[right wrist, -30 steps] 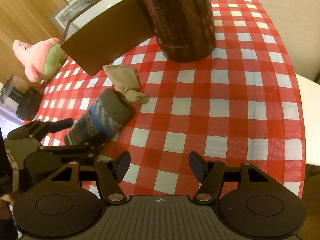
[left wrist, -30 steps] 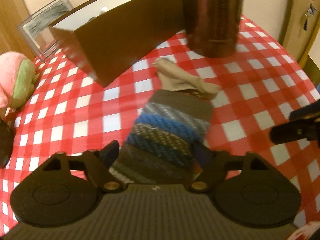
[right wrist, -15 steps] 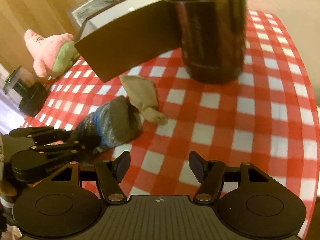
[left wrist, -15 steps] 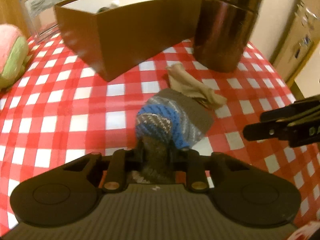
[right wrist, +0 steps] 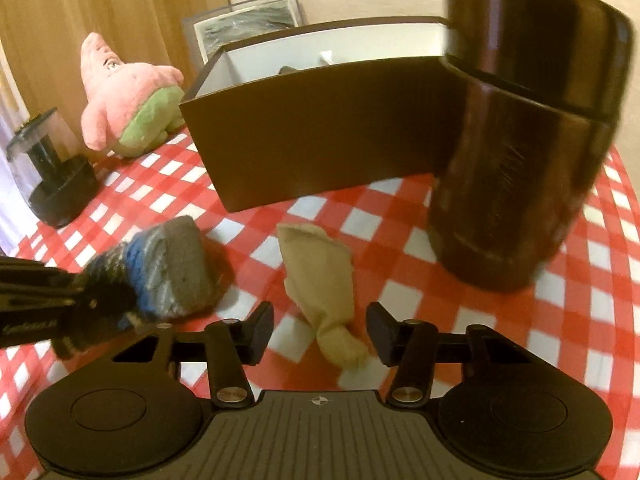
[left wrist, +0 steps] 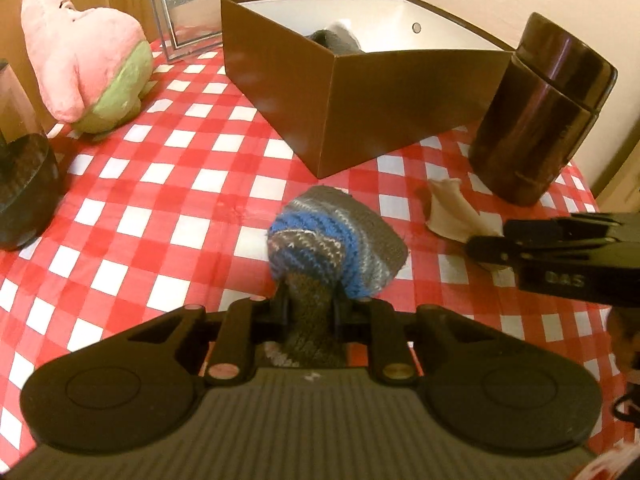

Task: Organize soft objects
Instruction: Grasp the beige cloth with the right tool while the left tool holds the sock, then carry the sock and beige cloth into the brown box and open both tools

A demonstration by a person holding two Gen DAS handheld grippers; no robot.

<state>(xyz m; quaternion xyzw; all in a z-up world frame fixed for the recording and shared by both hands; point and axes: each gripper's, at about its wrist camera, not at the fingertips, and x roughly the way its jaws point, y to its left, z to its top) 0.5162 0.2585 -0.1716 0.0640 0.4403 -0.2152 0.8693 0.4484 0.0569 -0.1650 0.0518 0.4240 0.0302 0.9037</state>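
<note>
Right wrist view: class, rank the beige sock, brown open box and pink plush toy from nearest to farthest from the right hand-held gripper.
1. Beige sock, between the fingers.
2. Brown open box, behind it.
3. Pink plush toy, far left.

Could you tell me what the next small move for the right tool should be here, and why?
Probably finish closing the right tool on the beige sock. Its jaws are closing with the sock's narrow end between them, not yet pinched. The left tool is shut on the striped knit sock, and the brown box just behind is open for both.
</note>
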